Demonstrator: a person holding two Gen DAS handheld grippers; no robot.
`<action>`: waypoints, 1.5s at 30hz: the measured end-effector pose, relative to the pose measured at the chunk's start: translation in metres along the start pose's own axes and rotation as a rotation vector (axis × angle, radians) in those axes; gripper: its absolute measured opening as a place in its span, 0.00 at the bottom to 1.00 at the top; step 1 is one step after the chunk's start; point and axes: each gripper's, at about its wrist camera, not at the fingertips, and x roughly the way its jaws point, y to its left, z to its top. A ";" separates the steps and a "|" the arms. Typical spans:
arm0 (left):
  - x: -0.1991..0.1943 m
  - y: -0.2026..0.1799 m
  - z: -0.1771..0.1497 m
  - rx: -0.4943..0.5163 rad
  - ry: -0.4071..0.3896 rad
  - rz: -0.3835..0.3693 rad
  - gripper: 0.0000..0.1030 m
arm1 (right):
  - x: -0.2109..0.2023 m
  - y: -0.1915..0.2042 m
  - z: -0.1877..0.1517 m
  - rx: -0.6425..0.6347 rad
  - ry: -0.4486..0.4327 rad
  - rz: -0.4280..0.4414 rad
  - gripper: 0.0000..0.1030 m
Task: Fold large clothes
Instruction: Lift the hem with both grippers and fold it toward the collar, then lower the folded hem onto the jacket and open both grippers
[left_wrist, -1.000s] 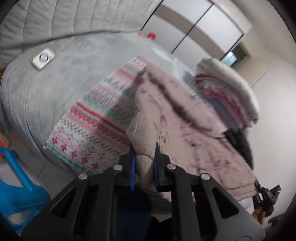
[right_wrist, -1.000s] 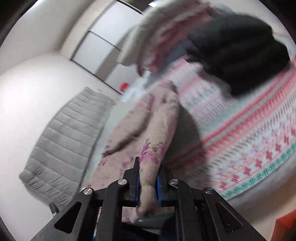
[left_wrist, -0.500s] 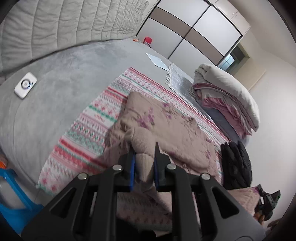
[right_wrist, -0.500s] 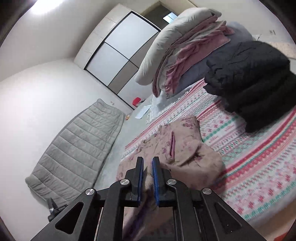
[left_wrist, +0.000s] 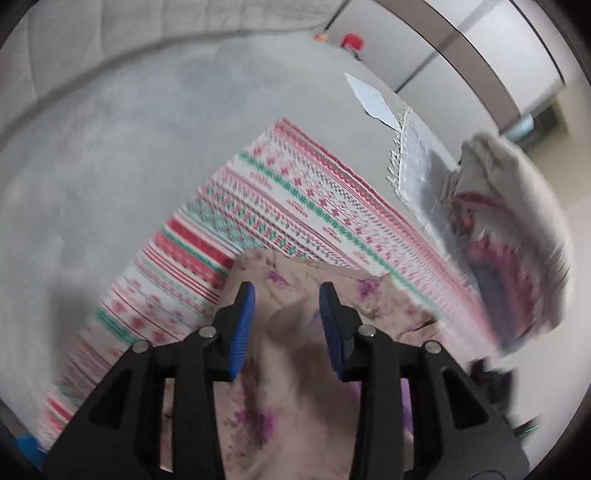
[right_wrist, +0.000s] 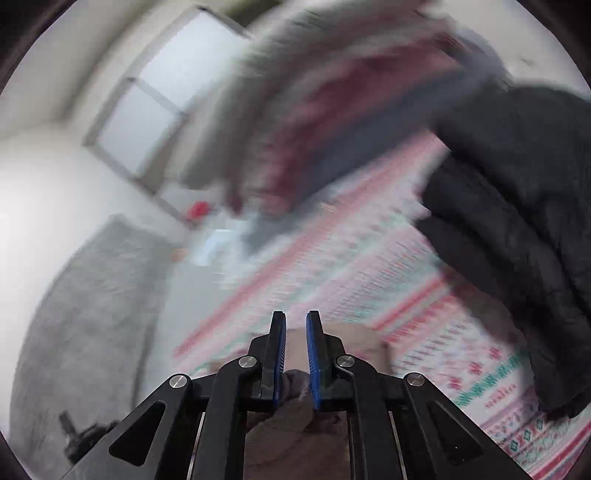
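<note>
Two grippers are seen over a grey bed (left_wrist: 122, 155), both views motion-blurred. A striped patterned blanket (left_wrist: 280, 206) is spread on the bed, ahead of and to the left of the left gripper (left_wrist: 287, 325). Bedding is stacked (left_wrist: 517, 236) far ahead to its right. In the right wrist view a black padded jacket (right_wrist: 524, 206) is seen ahead to the right of the right gripper (right_wrist: 295, 354), lying on the blanket.

The floral beige garment (left_wrist: 295, 387) is laid directly under and just ahead of the left gripper; its jaws are opening, blue pads apart, cloth seen between them but not pressed. The right gripper's jaws are nearly together, opening slightly; a bunched fold of the garment (right_wrist: 293, 391) is seen low between them near the base, contact cannot be told.
</note>
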 end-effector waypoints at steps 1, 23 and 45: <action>0.003 0.013 0.000 -0.028 0.001 -0.046 0.39 | 0.004 -0.010 -0.002 0.006 -0.004 0.017 0.14; 0.046 0.019 -0.067 0.410 -0.009 0.104 0.00 | 0.058 -0.007 -0.077 -0.479 0.161 -0.088 0.23; 0.053 -0.006 -0.057 0.537 0.065 -0.107 0.66 | 0.044 -0.030 -0.081 -0.425 0.083 -0.085 0.15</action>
